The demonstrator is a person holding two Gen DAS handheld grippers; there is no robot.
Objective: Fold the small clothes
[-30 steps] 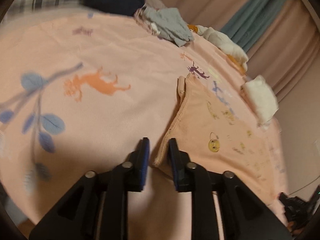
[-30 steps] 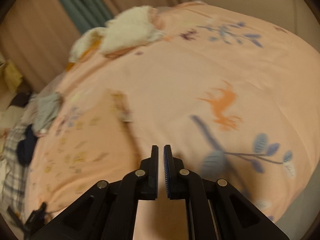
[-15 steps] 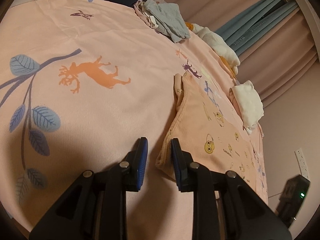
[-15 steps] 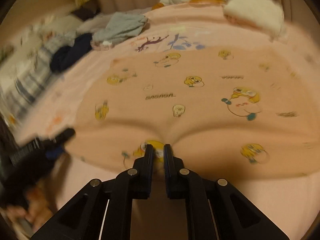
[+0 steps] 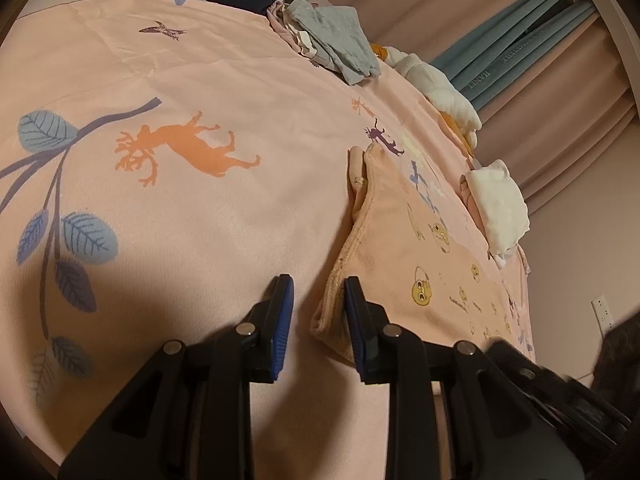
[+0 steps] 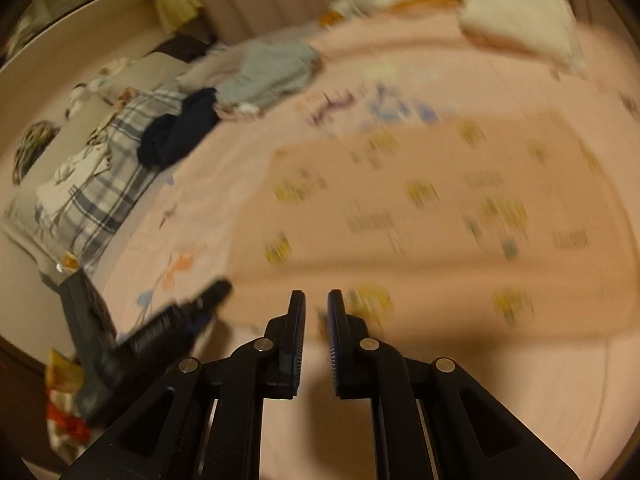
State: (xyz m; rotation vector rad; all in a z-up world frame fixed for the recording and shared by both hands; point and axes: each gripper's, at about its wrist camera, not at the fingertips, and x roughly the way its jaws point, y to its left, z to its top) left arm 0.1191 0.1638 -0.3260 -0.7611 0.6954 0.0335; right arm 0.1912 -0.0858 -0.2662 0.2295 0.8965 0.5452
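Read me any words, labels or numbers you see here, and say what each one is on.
"HANEI": on the blue-green curtain, in the left wrist view; only partly legible.
A longer line higher on that curtain: too small to read.
Printed lettering on the peach garment: too blurred to read.

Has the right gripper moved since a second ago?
Yes. The right gripper swung off the deer print toward the peach cartoon garment, now at its near edge.

a pink bedspread (image 5: pixel 248 80) printed with an orange deer (image 5: pixel 180 148) and blue leaves (image 5: pixel 84 236) covers the bed ahead of the left hand-held gripper. far ahead and to its right hang pink curtains (image 5: pixel 460 12) and a teal curtain (image 5: pixel 520 48). a wall socket (image 5: pixel 603 312) sits at far right. a plaid pillow (image 6: pixel 100 188) lies to the far left of the right hand-held gripper.
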